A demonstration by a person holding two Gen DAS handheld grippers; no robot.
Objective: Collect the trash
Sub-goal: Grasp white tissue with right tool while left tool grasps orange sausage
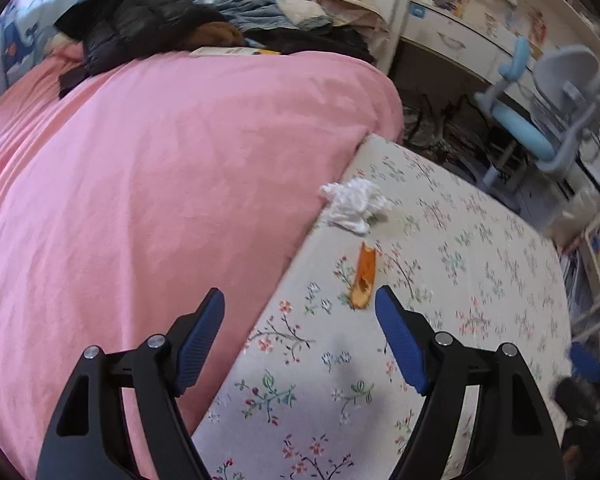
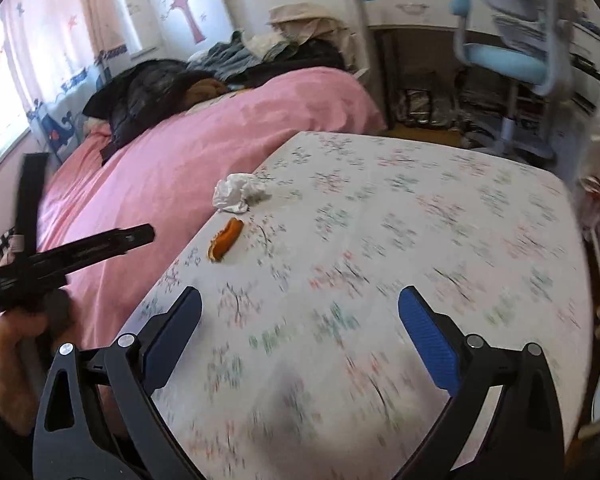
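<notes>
A crumpled white tissue [image 1: 354,204] [image 2: 236,194] lies on the floral tablecloth [image 1: 480,264] [image 2: 420,220], near the edge that meets the pink bed. An orange peel strip [image 1: 364,278] [image 2: 225,238] lies just in front of the tissue. My left gripper [image 1: 299,296] is open and empty above the cloth, its right fingertip close to the peel's near end. In the right wrist view the left gripper [image 2: 140,236] shows side-on at the left, held by a hand [image 2: 16,336]. My right gripper [image 2: 300,294] is open and empty over the cloth, nearer than both pieces of trash.
A bed with a pink cover [image 1: 160,180] [image 2: 204,148] borders the table on the left, with dark jackets and piled clothes [image 1: 140,20] at its far end. A blue and grey desk chair [image 1: 540,128] [image 2: 500,64] and a white desk [image 1: 460,32] stand beyond the table.
</notes>
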